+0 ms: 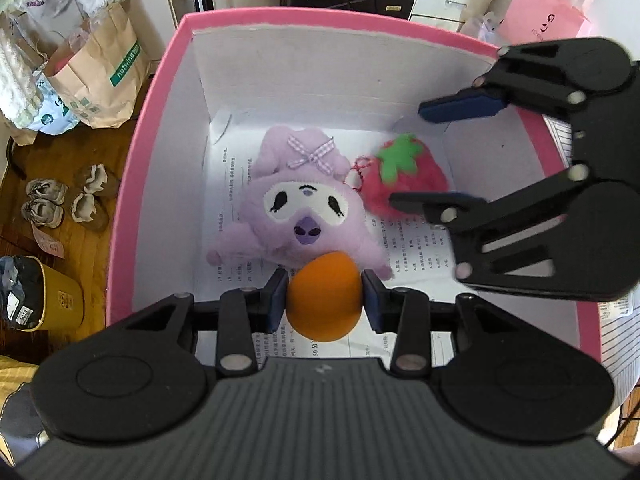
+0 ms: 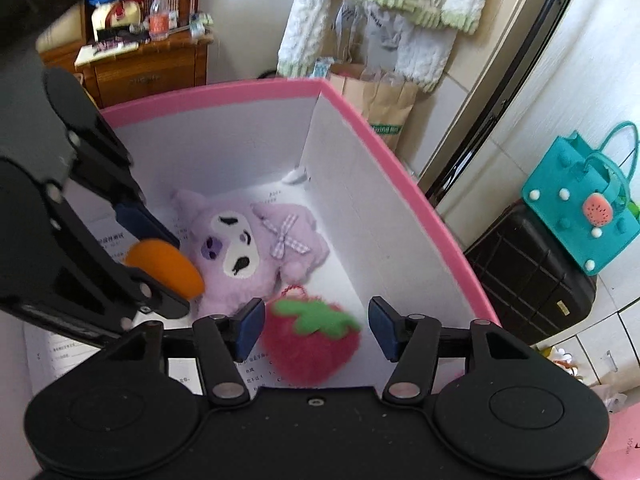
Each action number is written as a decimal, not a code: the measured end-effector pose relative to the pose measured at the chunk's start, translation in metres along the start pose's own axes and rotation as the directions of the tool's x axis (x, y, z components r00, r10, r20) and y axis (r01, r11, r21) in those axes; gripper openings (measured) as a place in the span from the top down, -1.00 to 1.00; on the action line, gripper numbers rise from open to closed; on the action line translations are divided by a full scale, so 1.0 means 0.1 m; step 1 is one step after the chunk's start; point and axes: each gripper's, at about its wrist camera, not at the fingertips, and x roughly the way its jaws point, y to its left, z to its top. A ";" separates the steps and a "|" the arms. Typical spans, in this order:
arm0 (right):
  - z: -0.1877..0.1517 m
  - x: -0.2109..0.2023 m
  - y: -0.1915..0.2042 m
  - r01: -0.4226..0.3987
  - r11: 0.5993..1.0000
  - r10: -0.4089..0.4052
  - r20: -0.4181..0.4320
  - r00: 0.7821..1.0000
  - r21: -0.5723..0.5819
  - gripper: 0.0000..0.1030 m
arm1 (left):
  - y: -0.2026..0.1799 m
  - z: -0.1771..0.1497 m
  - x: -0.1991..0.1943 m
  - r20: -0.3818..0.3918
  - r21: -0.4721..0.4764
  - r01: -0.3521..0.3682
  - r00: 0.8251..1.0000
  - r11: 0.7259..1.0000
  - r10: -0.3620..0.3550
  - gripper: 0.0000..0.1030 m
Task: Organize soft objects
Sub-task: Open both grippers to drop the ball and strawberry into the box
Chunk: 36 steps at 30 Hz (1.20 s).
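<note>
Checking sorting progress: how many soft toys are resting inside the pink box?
2: purple plush mid-floor, strawberry plush beside it. The orange ball is gripped by the left gripper. Others may be hidden.

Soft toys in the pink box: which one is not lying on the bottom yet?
The orange ball. The left gripper holds it between its pads above the box floor, while the purple plush and the strawberry plush lie on the paper lining.

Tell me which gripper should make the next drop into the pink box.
Left, likely. The left gripper is shut on the orange ball above the pink box; the right gripper is open, the strawberry plush already inside.
</note>
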 end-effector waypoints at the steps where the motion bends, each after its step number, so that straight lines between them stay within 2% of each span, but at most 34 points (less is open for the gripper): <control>1: -0.01 -0.05 -0.01 0.002 1.000 -0.002 0.014 1.000 0.011 -0.21 | 0.00 0.00 0.01 -0.002 -0.002 0.000 1.000 1.000 0.000 0.25; 7: -0.13 -0.44 -0.05 -0.036 0.994 0.026 0.101 0.995 0.101 -0.21 | -0.01 -0.01 -0.05 0.035 0.004 0.022 0.999 1.000 -0.022 0.25; 14: -0.33 -0.85 -0.02 -0.084 0.975 0.055 0.144 0.988 0.204 -0.21 | 0.02 -0.10 -0.26 0.072 -0.022 0.028 0.997 0.999 -0.027 0.12; 18: -0.45 -1.04 0.12 -0.038 0.977 0.004 0.160 0.987 0.208 -0.22 | -0.10 -0.28 -0.53 0.111 0.055 0.021 0.994 0.998 -0.027 0.11; 23: -0.54 -1.33 0.24 -0.038 0.973 -0.005 0.184 0.983 0.226 -0.22 | -0.20 -0.50 -0.92 0.138 0.116 -0.002 0.990 0.993 -0.014 0.11; 30: -0.65 -1.75 0.41 -0.056 0.965 -0.004 0.230 0.973 0.255 -0.22 | -0.30 -0.76 -1.47 0.224 0.151 -0.052 0.975 0.987 0.018 0.07; 33: -0.73 -1.92 0.48 -0.130 0.959 0.057 0.276 0.959 0.252 -0.22 | -0.35 -0.90 -1.66 0.257 0.162 -0.058 0.966 0.985 0.015 0.01; 36: -0.81 -2.06 0.56 -0.129 0.963 0.059 0.283 0.957 0.237 -0.22 | -0.39 -1.09 -1.82 0.298 0.187 -0.054 0.954 0.981 -0.004 -0.02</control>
